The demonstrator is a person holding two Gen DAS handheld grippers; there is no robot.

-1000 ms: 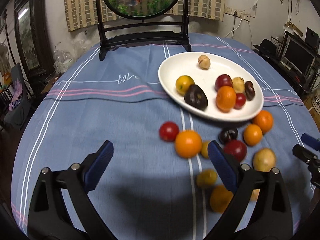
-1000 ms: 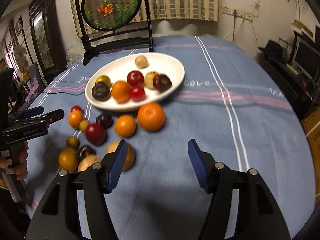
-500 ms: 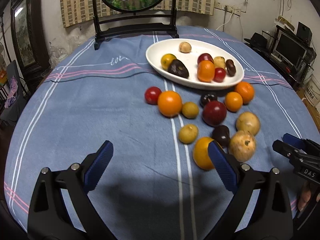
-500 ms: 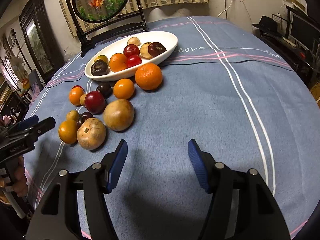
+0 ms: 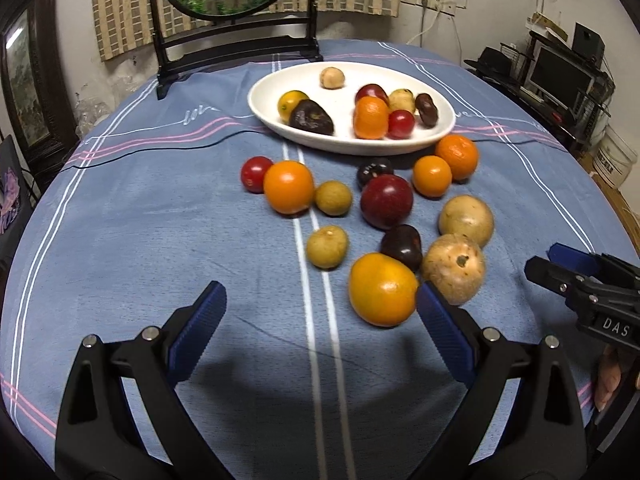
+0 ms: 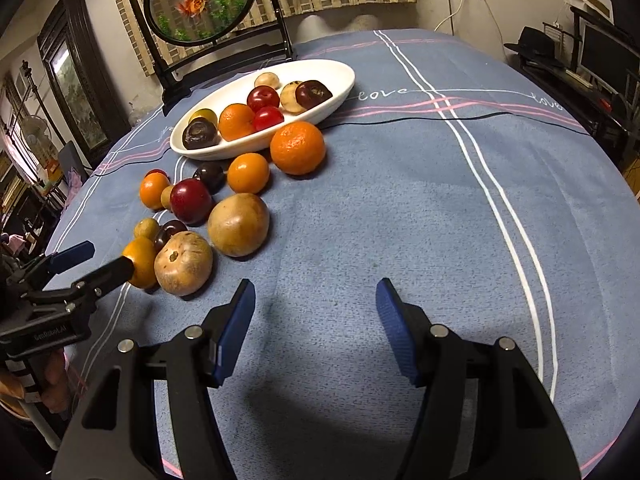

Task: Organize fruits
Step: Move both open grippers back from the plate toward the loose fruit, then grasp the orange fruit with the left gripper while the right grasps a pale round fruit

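A white oval plate (image 5: pixel 440 136) (image 6: pixel 340 88) holds several fruits. More fruits lie loose on the blue cloth in front of it: oranges, a dark red apple (image 5: pixel 386 201) (image 6: pixel 191 201), brown round fruits and small yellow ones. A large orange (image 5: pixel 382 289) (image 6: pixel 141 261) lies nearest the left gripper (image 5: pixel 320 336), just beside its right finger. A tan fruit (image 5: pixel 454 267) (image 6: pixel 183 262) lies next to it. The left gripper is open and empty. The right gripper (image 6: pixel 314 328) is open and empty, over bare cloth right of the fruit.
A round painted screen on a black stand (image 5: pixel 236 12) (image 6: pixel 208 20) stands behind the plate. The round table's edge curves close at both sides. Shelves with a monitor (image 5: pixel 560 76) are at the right.
Both grippers have pulled back toward the near table edge and then eased forward, so the loose fruits now lie just ahead of the left gripper. Both stayed open.
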